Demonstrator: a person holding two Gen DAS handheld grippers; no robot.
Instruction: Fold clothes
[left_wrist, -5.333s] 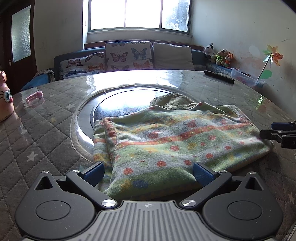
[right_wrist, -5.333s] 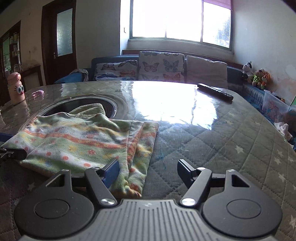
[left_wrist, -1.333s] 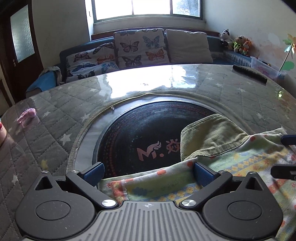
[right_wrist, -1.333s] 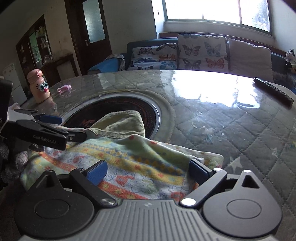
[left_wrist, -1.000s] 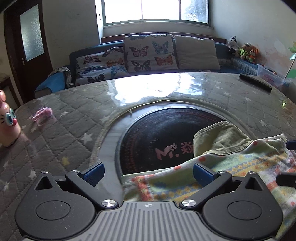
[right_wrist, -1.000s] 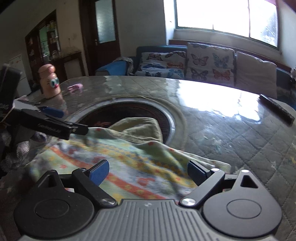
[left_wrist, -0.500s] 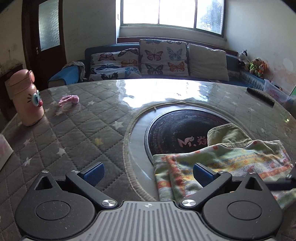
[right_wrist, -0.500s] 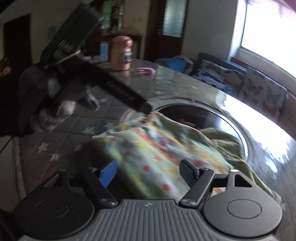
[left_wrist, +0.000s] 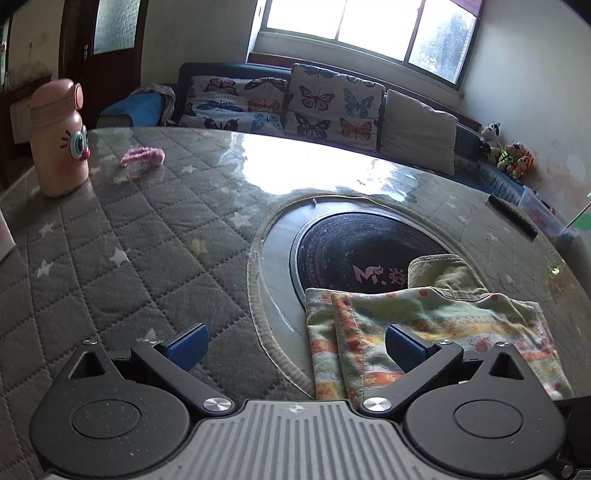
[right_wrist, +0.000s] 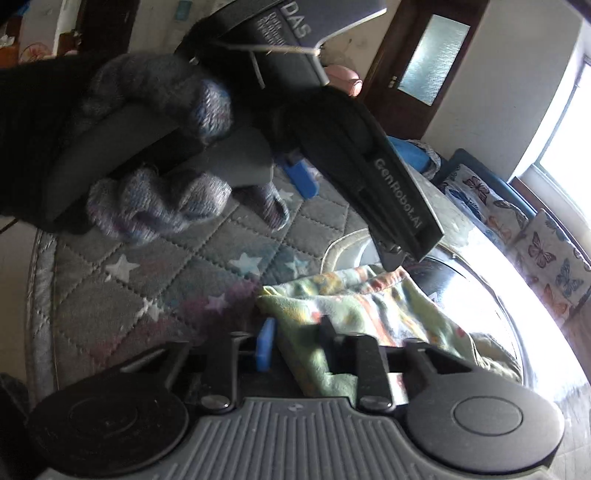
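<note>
A folded green floral cloth (left_wrist: 436, 332) lies on the round table, partly over the dark centre disc (left_wrist: 354, 254), with an olive garment (left_wrist: 443, 275) under it. My left gripper (left_wrist: 295, 343) is open and empty, its right finger over the cloth's left end. In the right wrist view my right gripper (right_wrist: 295, 347) is rolled on its side and its jaws have narrowed on the near edge of the cloth (right_wrist: 354, 314). The left gripper body and a gloved hand (right_wrist: 155, 177) fill the upper left of that view.
A pink cartoon bottle (left_wrist: 59, 136) and a small pink item (left_wrist: 144, 156) stand at the table's far left. A black remote (left_wrist: 511, 218) lies at the far right. The quilted grey table cover (left_wrist: 129, 240) spreads left. A sofa with butterfly cushions (left_wrist: 325, 103) is behind.
The left gripper has drawn back and to the left, so the cloth now lies at its right. The right gripper has rolled sideways, moved to the cloth's near edge and narrowed its jaws on it.
</note>
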